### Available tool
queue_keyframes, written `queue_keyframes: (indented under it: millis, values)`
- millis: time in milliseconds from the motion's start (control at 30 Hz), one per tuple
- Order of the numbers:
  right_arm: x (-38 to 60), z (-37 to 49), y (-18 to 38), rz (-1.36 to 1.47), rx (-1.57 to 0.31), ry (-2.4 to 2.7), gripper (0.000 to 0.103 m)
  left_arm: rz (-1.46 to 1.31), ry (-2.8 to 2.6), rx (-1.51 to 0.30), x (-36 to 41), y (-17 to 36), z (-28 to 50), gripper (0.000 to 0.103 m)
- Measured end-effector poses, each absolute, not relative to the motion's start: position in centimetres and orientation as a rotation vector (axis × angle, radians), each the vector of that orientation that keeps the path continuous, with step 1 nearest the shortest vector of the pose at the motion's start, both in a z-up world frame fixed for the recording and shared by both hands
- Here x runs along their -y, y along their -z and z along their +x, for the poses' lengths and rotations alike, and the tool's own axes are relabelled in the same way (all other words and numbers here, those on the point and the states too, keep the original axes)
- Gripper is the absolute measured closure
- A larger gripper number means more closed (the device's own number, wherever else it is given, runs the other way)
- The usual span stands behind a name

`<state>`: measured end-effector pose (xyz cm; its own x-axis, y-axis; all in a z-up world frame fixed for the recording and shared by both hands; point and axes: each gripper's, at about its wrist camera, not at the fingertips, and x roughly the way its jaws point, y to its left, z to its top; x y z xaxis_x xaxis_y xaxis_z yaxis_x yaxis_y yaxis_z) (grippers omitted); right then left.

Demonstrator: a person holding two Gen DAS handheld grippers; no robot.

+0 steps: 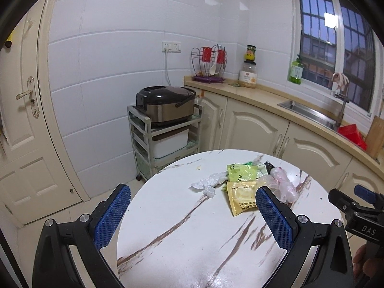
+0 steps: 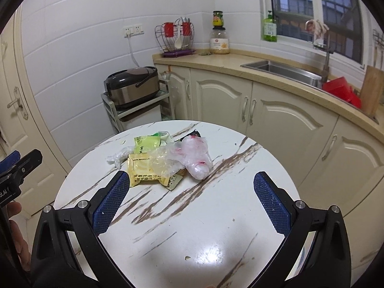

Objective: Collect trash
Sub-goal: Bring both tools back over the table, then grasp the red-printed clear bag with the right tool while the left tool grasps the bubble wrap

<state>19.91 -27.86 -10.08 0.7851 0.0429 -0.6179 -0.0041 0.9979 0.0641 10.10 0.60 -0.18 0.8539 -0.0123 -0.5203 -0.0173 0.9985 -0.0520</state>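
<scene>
A pile of trash lies on the far part of a round white marble-patterned table point(image 1: 182, 244) point(image 2: 216, 228). It holds a yellow packet point(image 1: 241, 198) point(image 2: 141, 170), a green packet point(image 1: 240, 171) point(image 2: 146, 142), a crumpled clear bag point(image 1: 207, 183) point(image 2: 117, 157) and a clear bag with pink marks point(image 1: 284, 182) point(image 2: 196, 154). My left gripper point(image 1: 193, 212) is open above the table's near left side, its right finger beside the yellow packet. Open too is my right gripper point(image 2: 192, 196), short of the pile. Neither holds anything.
A rice cooker point(image 1: 165, 105) point(image 2: 132, 86) sits on a small cart point(image 1: 165, 144) beyond the table. Cream cabinets point(image 2: 276, 110), a counter with a sink point(image 2: 280, 69), a dish rack point(image 2: 176, 36) and jars run along the right. A door point(image 1: 26, 124) stands at the left.
</scene>
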Motion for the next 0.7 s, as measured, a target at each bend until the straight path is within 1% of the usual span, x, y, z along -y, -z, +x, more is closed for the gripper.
queue_keyframes:
  millis: [300, 700]
  values:
    - [28.2, 26.0, 13.0, 0.074, -0.77, -0.052, 0.0, -0.023, -0.003, -0.637, -0.5, 1.8, 17.8, 0.001]
    - [29.2, 35.3, 19.8, 0.16, -0.961, -0.123, 0.0, 0.107, 0.094, -0.832, 2.2, 7.0, 33.6, 0.001]
